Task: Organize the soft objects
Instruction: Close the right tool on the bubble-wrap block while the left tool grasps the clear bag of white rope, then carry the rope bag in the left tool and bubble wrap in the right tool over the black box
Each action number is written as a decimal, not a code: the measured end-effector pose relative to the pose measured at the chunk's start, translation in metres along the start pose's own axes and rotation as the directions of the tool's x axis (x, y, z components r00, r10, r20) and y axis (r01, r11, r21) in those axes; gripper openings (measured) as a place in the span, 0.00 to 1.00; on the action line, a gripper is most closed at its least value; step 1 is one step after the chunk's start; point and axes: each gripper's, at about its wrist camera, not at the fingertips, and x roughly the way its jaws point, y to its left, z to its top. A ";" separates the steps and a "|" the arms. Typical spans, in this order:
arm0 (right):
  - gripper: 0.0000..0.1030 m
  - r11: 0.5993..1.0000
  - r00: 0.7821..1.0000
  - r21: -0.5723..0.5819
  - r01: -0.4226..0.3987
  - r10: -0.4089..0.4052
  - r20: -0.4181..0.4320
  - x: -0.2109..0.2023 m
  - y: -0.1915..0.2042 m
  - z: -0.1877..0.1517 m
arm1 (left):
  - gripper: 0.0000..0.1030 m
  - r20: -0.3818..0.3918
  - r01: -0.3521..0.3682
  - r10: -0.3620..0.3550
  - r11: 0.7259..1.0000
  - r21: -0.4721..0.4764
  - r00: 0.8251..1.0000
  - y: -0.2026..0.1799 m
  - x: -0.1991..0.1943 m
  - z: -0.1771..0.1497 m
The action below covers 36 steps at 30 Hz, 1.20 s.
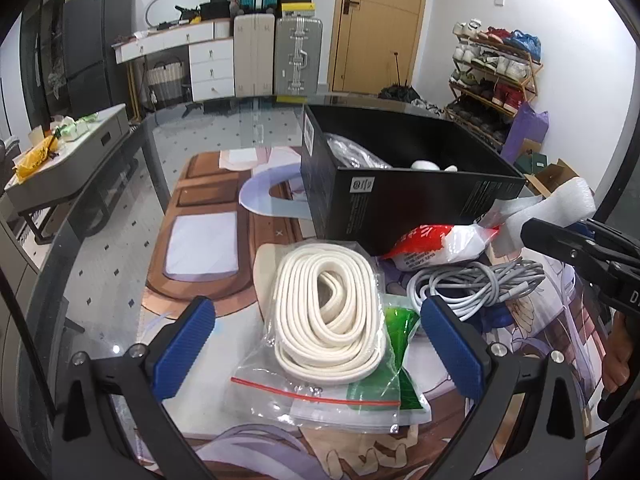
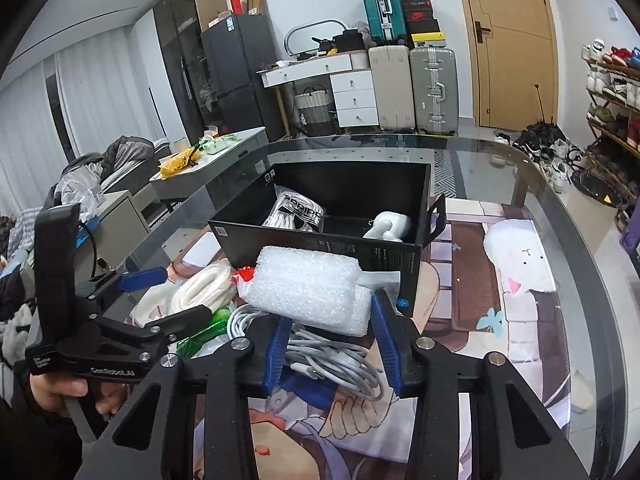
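Foam sits clamped between the blue pads of the right gripper, raised just over the cable and near the front wall of the box. It is a white block of bubbly, pebbled sheet, folded into a soft rounded slab. From the left wrist view one end of the foam shows past the right gripper, beside the box.

The left gripper hangs released, its two ribbed blue pads wide apart on either side of the rope, touching nothing. That rope is one thick cream coil in a clear zip bag with a red seal, lying on the printed mat that covers the glass table. One green packet lies partly under the bag. One grey-white cable is loosely looped to the right, and one red-and-white bag rests against the box.

The box is black, open-topped cardboard. Inside are one clear packet with black print and one white, rounded soft thing.
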 end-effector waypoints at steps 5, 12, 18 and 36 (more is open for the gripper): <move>0.39 1.000 1.000 -0.002 -0.001 0.001 0.003 -0.001 0.000 0.000 | 0.83 -0.029 0.012 -0.012 1.000 -0.001 0.999 0.000 0.004 -0.001; 0.39 1.000 1.000 -0.004 0.001 -0.001 0.006 -0.004 -0.001 0.000 | 0.50 -0.041 0.041 -0.041 0.999 -0.002 0.998 0.000 0.005 -0.002; 0.39 1.000 0.999 -0.013 -0.002 0.002 0.032 -0.015 0.001 0.004 | 0.37 -0.024 0.033 -0.033 0.999 0.006 0.999 0.000 0.002 -0.001; 0.39 1.000 0.994 -0.019 0.007 -0.005 0.113 -0.049 0.006 0.013 | 0.33 0.094 0.035 -0.031 0.999 -0.032 0.995 0.001 -0.038 0.009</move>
